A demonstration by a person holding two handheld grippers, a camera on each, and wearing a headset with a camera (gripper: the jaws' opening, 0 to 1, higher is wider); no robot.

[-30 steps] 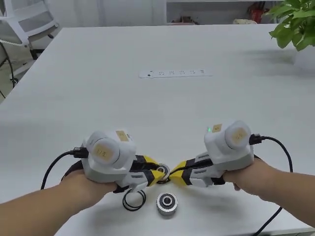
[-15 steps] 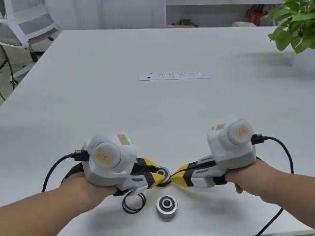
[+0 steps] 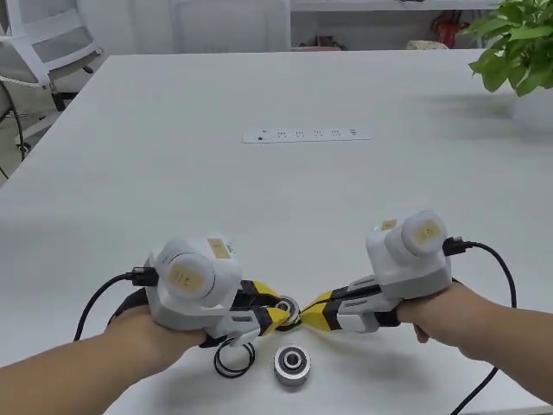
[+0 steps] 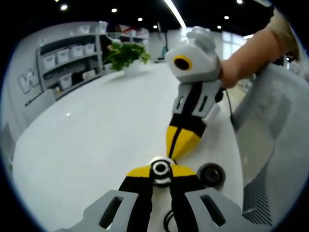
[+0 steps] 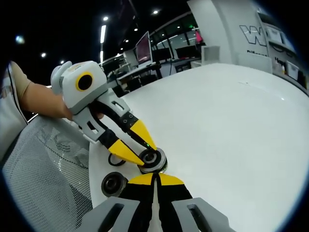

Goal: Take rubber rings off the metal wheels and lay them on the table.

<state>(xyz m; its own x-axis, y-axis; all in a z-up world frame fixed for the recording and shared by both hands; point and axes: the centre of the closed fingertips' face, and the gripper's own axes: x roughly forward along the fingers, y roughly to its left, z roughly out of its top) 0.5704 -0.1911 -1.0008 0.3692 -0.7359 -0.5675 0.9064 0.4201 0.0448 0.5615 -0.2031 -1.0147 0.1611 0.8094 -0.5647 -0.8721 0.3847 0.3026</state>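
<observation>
While the left gripper (image 4: 161,175) holds one metal wheel (image 4: 161,169) between its yellow fingers, which stand narrow on both sides of the rim, the right gripper (image 5: 154,181) meets the same wheel from the opposite side. The right fingers are pressed together with almost no gap. Their tips touch the wheel's edge, but whether they pinch rubber there I cannot tell. The wheel sits just above the tabletop (image 3: 259,216), exactly where the two pairs of fingertips come together. Its round face with the centre hole is turned back toward the left gripper's camera and a little upward, so its axle line runs roughly along the left fingers.

A second wheel (image 3: 292,364) lies flat on the tabletop, with its hole facing up. It is just below the meeting fingertips on the person's side and touches neither gripper. The black rubber rings (image 3: 233,357) lie flat as overlapping loops under the left fingers, near the second wheel and partly hidden by the gripper body.

Well beyond the fingers a white power strip (image 3: 307,135) lies across the tabletop, and a green plant (image 3: 514,47) stands at the far right corner.
</observation>
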